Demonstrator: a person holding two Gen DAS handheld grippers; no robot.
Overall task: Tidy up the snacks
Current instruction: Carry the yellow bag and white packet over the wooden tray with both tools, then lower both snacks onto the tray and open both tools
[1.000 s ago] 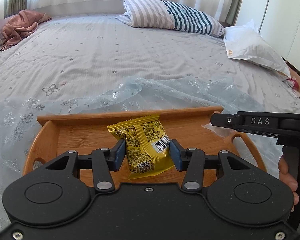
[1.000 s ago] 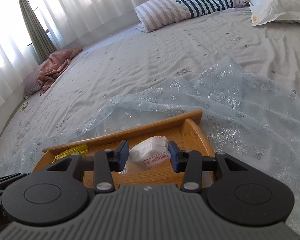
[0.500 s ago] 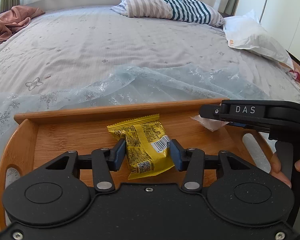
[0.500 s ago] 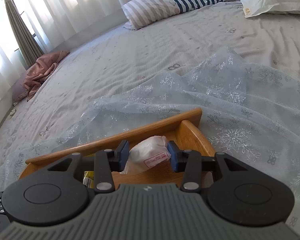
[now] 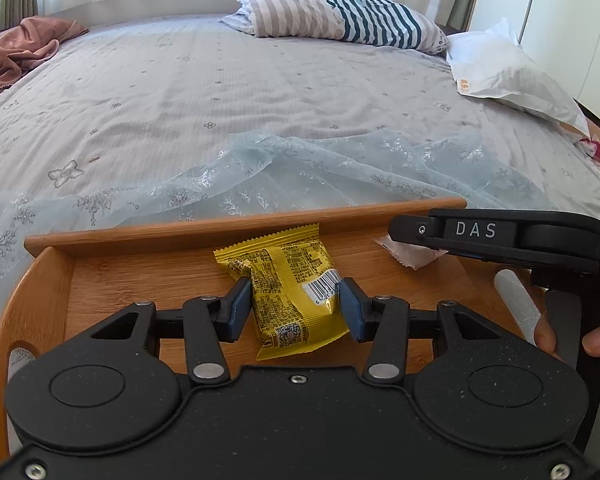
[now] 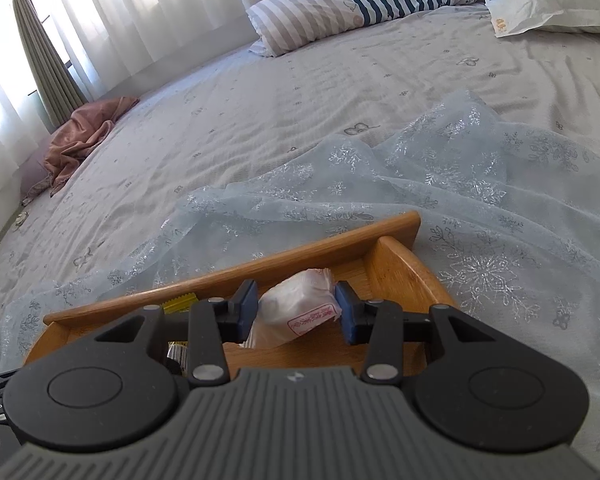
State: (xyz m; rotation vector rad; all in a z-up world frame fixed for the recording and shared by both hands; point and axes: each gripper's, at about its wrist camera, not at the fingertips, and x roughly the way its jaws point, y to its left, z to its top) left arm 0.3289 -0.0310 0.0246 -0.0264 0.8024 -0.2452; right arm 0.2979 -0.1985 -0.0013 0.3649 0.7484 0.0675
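Note:
My left gripper [image 5: 296, 306] is shut on a yellow snack packet [image 5: 290, 284] and holds it over the middle of a wooden tray [image 5: 236, 228]. My right gripper [image 6: 296, 310] is shut on a white snack packet [image 6: 300, 308] with a red stamp, over the right end of the tray [image 6: 404, 264]. The right gripper also shows in the left wrist view [image 5: 496, 236] as a black bar marked DAS, with the white packet [image 5: 410, 254] partly hidden under it. A sliver of the yellow packet [image 6: 180, 302] shows at the left in the right wrist view.
The tray lies on a pale blue sheer cloth [image 5: 300, 164] spread on a grey bed [image 5: 220, 80]. A striped pillow [image 5: 340, 16] and a white pillow [image 5: 508, 76] lie at the far end. A pink cloth [image 5: 24, 48] lies at the far left.
Both grippers have moved forward and lower over the tray with their packets still held. The tray's far wall looks closer and larger in both views.

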